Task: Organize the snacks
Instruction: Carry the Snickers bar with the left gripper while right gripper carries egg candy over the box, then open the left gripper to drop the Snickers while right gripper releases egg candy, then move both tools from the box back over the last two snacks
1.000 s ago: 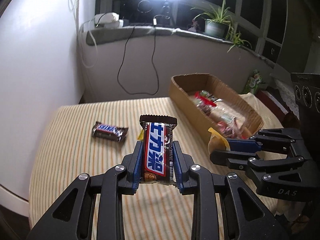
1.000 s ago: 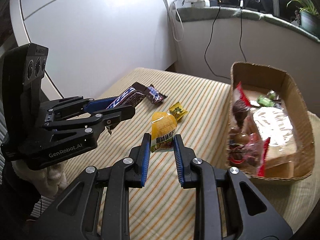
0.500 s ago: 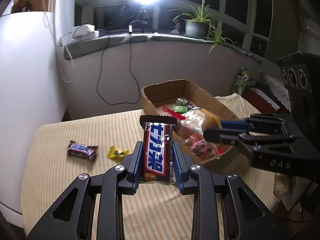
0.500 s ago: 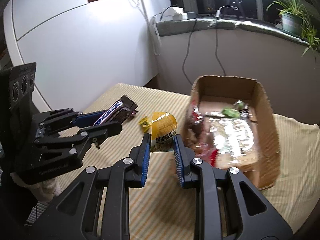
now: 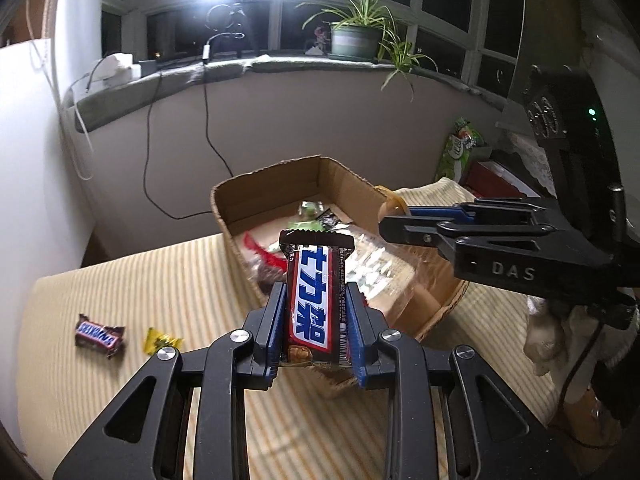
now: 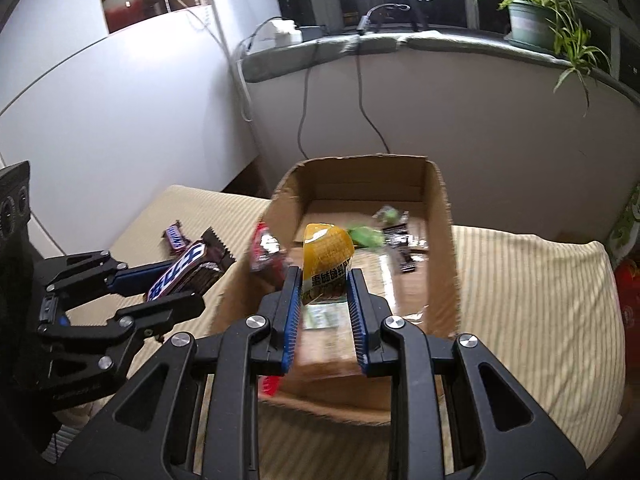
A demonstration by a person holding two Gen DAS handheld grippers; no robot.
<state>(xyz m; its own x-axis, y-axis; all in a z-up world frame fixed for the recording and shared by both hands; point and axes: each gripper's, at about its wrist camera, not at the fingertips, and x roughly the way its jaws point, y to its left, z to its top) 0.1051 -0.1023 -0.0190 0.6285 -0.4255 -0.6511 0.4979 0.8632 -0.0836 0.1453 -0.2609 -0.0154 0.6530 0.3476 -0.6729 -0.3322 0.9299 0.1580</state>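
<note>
My left gripper (image 5: pixel 316 300) is shut on a Snickers bar (image 5: pixel 315 300) and holds it upright in the air, just before the near-left rim of the cardboard box (image 5: pixel 272 184). My right gripper (image 6: pixel 325 280) is shut on a yellow jelly cup (image 6: pixel 326 258) and holds it above the near end of the box (image 6: pixel 364 172). The box holds several wrapped snacks. In the right wrist view the left gripper (image 6: pixel 168 280) with its bar (image 6: pixel 188 266) is at the left of the box. In the left wrist view the right gripper (image 5: pixel 390 216) is over the box's right side.
A small Snickers (image 5: pixel 100 334) and a yellow candy (image 5: pixel 162 342) lie on the striped tablecloth (image 5: pixel 120 280) left of the box. A white wall stands at the left. A green bag (image 5: pixel 460 152) and a red box (image 5: pixel 500 182) stand at the far right.
Both grippers have swung right and forward toward the box with their snacks still held. The box now lies straight ahead of each, and the right gripper has come over it.
</note>
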